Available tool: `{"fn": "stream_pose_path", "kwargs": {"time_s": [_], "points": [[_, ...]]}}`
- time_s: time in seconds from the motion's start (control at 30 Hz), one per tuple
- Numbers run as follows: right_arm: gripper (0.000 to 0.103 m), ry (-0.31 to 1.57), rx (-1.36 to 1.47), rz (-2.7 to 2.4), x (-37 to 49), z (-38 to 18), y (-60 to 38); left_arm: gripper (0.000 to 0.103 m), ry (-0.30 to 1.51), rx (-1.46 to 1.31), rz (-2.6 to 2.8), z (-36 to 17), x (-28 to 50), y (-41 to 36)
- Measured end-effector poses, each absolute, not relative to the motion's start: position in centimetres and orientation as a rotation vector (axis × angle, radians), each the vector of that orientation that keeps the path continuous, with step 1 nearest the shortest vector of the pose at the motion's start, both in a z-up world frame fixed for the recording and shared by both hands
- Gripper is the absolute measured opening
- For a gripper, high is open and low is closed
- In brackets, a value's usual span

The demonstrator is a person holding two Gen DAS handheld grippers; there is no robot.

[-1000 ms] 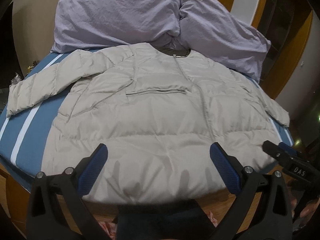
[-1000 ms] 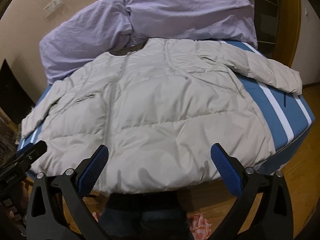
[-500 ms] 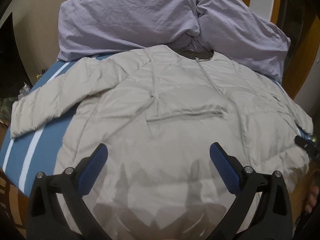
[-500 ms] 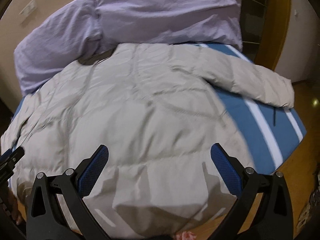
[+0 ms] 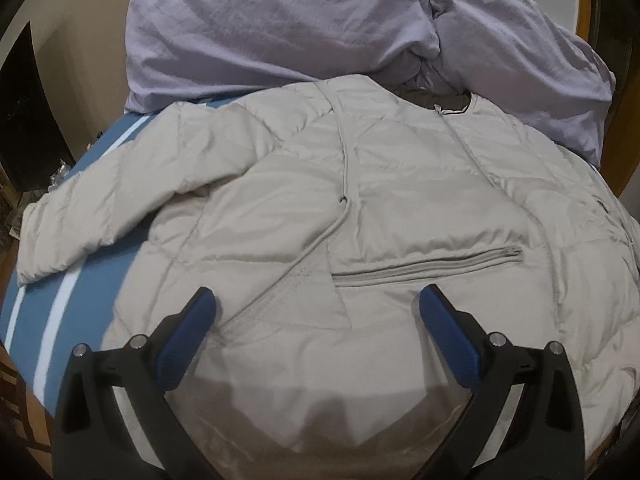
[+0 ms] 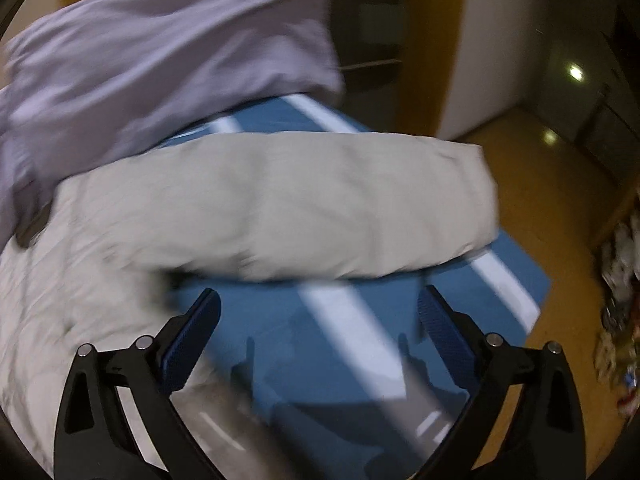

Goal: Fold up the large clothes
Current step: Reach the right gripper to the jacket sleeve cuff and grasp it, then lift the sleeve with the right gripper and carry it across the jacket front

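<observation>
Jacket (image 5: 360,208), a pale grey puffer, lies front-up across the blue white-striped bed (image 5: 80,280) and fills the middle of the left wrist view, collar towards the lilac pillows (image 5: 280,28) along the top, one sleeve (image 5: 100,216) stretched to the left edge. The left gripper (image 5: 318,320) hovers over the hem at the bottom of the frame, jaws wide apart and holding nothing.

In the blurred right wrist view, the other sleeve (image 6: 300,208) crosses the centre of the frame over the bed (image 6: 320,340). The right gripper (image 6: 318,320) is low in the frame above the bare bedcover, jaws wide apart and empty.
</observation>
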State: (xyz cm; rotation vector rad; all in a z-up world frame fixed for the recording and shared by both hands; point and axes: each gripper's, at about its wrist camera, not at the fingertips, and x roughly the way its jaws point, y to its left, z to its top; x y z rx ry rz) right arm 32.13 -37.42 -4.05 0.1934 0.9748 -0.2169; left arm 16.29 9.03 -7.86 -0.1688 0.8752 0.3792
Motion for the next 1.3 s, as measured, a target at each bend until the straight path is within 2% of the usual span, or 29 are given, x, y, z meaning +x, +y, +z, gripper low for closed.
{"fn": "stream_pose_path", "kwargs": {"time_s": [0.27, 0.7, 1.07, 1.3], "points": [[0.075, 1.008, 0.300, -0.403, 35.1, -7.3, -45.2, 0.101, 0.871, -0.156, 0.394, -9.1, 16.9, 8.9], [0.072, 0.964, 0.560, -0.475, 35.9, -9.3, -51.2, 0.101, 0.872, -0.151, 0.401, -9.6, 17.2, 9.0], [0.024, 0.912, 0.508, -0.402, 36.2, -8.7, -50.0, 0.101, 0.872, -0.149, 0.402, -9.7, 17.2, 9.0], [0.019, 0.855, 0.408, -0.396, 36.3, -6.2, -47.9, 0.101, 0.870, -0.151, 0.401, -9.7, 17.1, 9.0]]}}
